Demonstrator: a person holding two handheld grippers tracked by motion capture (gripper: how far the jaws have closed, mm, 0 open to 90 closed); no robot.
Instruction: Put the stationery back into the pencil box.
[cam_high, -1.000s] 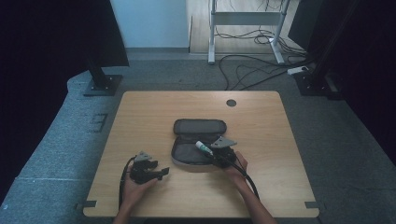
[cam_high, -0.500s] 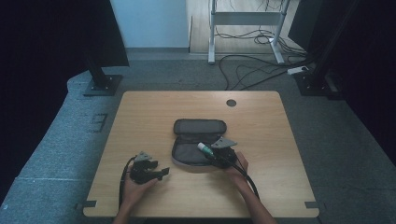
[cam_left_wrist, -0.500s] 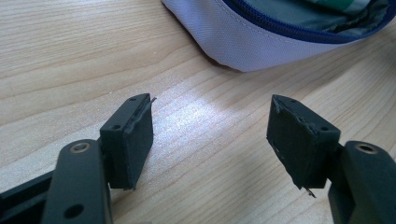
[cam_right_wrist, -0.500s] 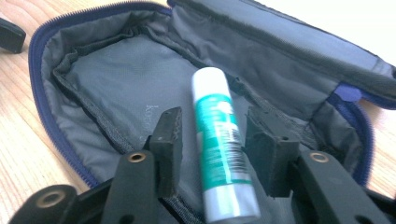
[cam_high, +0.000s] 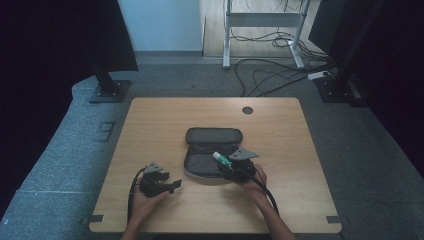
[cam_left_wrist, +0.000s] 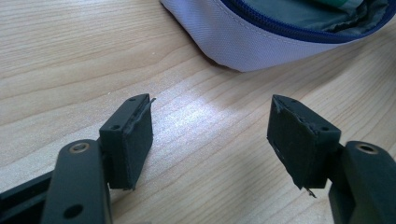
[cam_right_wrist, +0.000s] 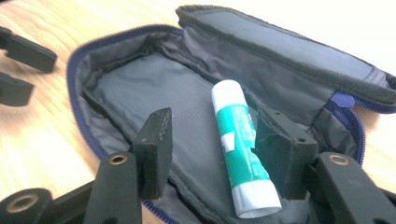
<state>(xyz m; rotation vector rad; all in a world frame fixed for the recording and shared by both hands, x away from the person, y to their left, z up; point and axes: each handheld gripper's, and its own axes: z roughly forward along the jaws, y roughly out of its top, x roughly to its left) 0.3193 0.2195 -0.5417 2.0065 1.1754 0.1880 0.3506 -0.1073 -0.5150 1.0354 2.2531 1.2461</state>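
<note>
Resting between your right gripper (cam_right_wrist: 212, 156) jaws, spread apart, the glue stick (cam_right_wrist: 240, 147) lies released inside the open pouch (cam_right_wrist: 140, 88); your left gripper (cam_left_wrist: 210, 140) waits beside it, jaws spread and empty

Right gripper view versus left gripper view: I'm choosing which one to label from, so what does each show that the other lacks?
Right gripper view: the green-and-white glue stick lying in the open grey fabric pencil case, between the parted jaws of the right claw, plus the left claw's tips beyond. Left gripper view: the case's pale outer wall, and the open left claw over bare wood. Both share the case's blue zipper and the wooden table.
</note>
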